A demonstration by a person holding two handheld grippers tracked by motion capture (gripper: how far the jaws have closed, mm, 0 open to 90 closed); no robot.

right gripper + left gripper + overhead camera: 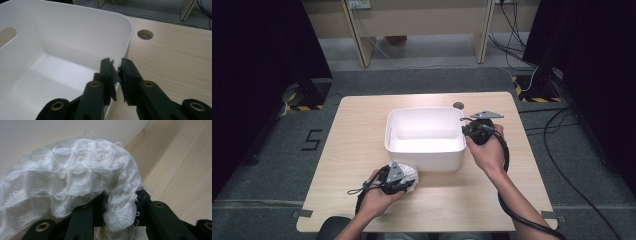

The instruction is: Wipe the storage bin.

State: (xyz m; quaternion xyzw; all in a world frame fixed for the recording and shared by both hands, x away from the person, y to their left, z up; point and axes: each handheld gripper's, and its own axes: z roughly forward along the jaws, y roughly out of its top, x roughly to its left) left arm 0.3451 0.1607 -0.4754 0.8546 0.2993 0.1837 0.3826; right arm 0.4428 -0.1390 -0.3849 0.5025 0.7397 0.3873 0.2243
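Observation:
A white waffle-weave cloth (pixel 75 177) is bunched between the jaws of my left gripper (pixel 119 205), which is shut on it just in front of the white plastic tub (pixel 424 150). In the high view the left gripper (pixel 404 177) and the cloth (pixel 411 172) sit at the tub's near left corner, low over the table. My right gripper (pixel 116 72) is shut on the tub's right wall (pixel 126 42), one jaw inside and one outside the rim. From above, the right gripper (pixel 469 129) is at the tub's right rim. The tub's inside looks empty.
The tub stands mid-table on a light wooden table (pixel 362 130). A round cable hole (pixel 458 105) lies just behind the tub. Black cables trail from both grippers. Wooden furniture legs (pixel 362 47) and floor cables stand beyond the table's far edge.

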